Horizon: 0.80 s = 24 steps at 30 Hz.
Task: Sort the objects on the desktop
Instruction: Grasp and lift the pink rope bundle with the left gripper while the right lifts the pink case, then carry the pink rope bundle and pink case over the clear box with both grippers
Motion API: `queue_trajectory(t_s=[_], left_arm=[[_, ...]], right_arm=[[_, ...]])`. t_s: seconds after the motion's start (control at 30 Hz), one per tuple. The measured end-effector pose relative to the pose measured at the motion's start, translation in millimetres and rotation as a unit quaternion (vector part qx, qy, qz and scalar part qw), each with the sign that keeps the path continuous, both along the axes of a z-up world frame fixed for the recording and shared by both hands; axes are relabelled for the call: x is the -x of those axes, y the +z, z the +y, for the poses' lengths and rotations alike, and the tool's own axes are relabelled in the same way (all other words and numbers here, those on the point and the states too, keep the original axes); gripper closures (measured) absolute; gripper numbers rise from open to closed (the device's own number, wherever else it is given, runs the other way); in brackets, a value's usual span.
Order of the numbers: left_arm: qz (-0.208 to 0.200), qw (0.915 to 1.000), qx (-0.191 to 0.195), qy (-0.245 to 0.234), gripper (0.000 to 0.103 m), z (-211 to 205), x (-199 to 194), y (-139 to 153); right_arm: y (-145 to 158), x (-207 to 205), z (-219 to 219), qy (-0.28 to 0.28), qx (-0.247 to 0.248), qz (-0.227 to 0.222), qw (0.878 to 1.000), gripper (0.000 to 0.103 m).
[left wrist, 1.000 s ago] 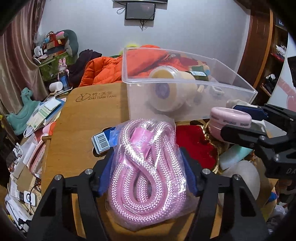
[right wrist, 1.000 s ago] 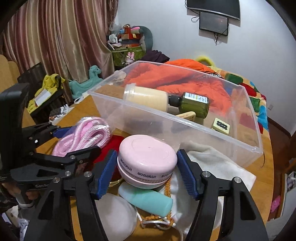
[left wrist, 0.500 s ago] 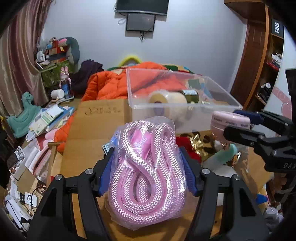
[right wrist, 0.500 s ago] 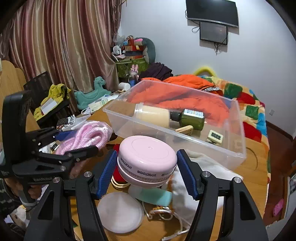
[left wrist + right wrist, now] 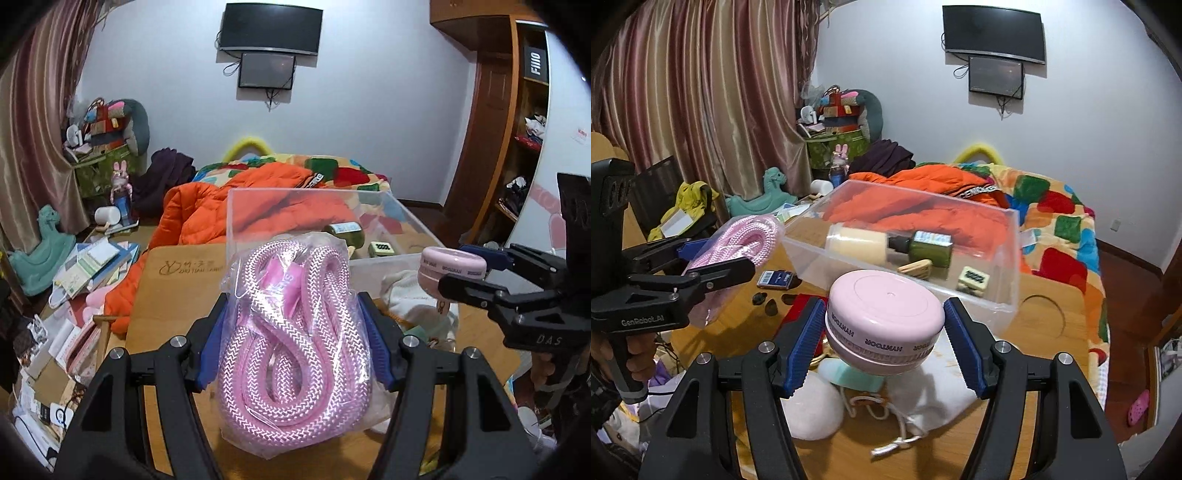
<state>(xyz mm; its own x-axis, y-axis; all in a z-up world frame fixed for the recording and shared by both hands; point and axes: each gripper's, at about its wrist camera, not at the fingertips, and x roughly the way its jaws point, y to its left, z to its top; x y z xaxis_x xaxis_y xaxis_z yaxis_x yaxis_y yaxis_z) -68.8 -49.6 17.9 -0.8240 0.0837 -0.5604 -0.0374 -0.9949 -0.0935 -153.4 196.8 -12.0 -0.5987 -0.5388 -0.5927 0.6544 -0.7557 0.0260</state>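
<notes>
**Both grippers held pink items aloft near the clear bin**

The left gripper (image 5: 295,343), black with ribbed blue pads, pinched a coil of thick pink braided rope sealed in a crinkled clear plastic bag (image 5: 295,332). The bag bulged between the pads and stood upright, clear of the wooden desk (image 5: 173,295).

The right gripper (image 5: 884,341), of the same build, clamped a round, smooth pink plastic case with dark lettering around its rim (image 5: 884,314). Its flat lid faced up and both pads pressed its curved sides. It hung above the desk, off the surface.

Toward the desk's far edge sat a rectangular transparent plastic bin (image 5: 997,295) with straight, glossy walls. Inside lay a cream cylindrical container (image 5: 857,243) on its side, a dark green bottle with a pale label (image 5: 929,247), a small wooden piece (image 5: 916,266) and a pale block with a dark patterned face (image 5: 973,277).

Below the pink case, on the desk's near part, lay a soft white drawstring cloth pouch (image 5: 931,398), a mint-green rounded object (image 5: 857,374), a white domed disc (image 5: 812,410) and something red (image 5: 799,310). A small blue barcoded card (image 5: 774,278) lay flat near the bin's left end.
</notes>
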Motion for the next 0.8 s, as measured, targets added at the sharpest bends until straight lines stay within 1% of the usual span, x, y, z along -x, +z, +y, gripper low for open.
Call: queue_trajectory(t_s=[0.17,0.27,0.3,0.33,0.37,0.43,0.5,0.57,0.7,0.73,0.77,0.8], left_arm=[[0.002,0.9999,-0.008,-0.011,0.038,5.1,8.5,4.9],[0.006,0.9999,-0.003,-0.014,0.039,7.4,16.6,9.0],[0.008,0.9998,-0.002,-0.016,0.043,7.9,18.8,10.6],[0.01,0.9998,0.001,-0.017,0.049,8.6,21.5,13.0],[0.015,0.9997,0.003,-0.021,0.052,9.0,24.2,16.6],[0.019,0.9993,0.0,-0.033,0.052,9.6,29.1,22.0],[0.015,0.9992,0.007,-0.037,0.052,11.2,38.5,21.4],[-0.007,0.9991,0.008,-0.041,0.052,10.5,47.1,11.1],[-0.033,0.9985,0.001,-0.043,0.052,6.0,44.1,-7.4],[-0.038,0.9984,0.003,-0.043,0.05,4.9,41.7,-11.7],[-0.041,0.9981,0.006,-0.045,0.043,5.0,40.0,-14.6],[-0.044,0.9979,0.009,-0.047,0.039,5.5,37.8,-17.2]], right_arm=[[5.8,8.2,10.4,-0.013,0.002,0.003,1.0,0.041],[7.4,15.4,14.6,-0.025,-0.006,0.007,1.0,0.041],[7.7,17.7,16.9,-0.029,-0.005,0.007,1.0,0.041],[8.0,21.3,19.0,-0.031,-0.003,0.005,1.0,0.041],[8.8,25.0,21.4,-0.033,0.001,0.002,0.999,0.041],[10.5,31.7,24.6,-0.038,0.006,0.0,0.999,0.041],[10.9,37.4,24.5,-0.038,0.007,-0.002,0.999,0.041],[8.5,43.5,22.9,-0.038,0.005,-0.006,0.999,0.041],[-1.0,46.2,22.3,-0.034,0.008,-0.017,0.999,0.04],[-1.5,46.1,23.2,-0.033,0.011,-0.018,0.999,0.04],[-1.9,46.1,24.0,-0.031,0.013,-0.019,0.999,0.04],[-2.1,46.1,24.2,-0.029,0.013,-0.02,0.999,0.041]])
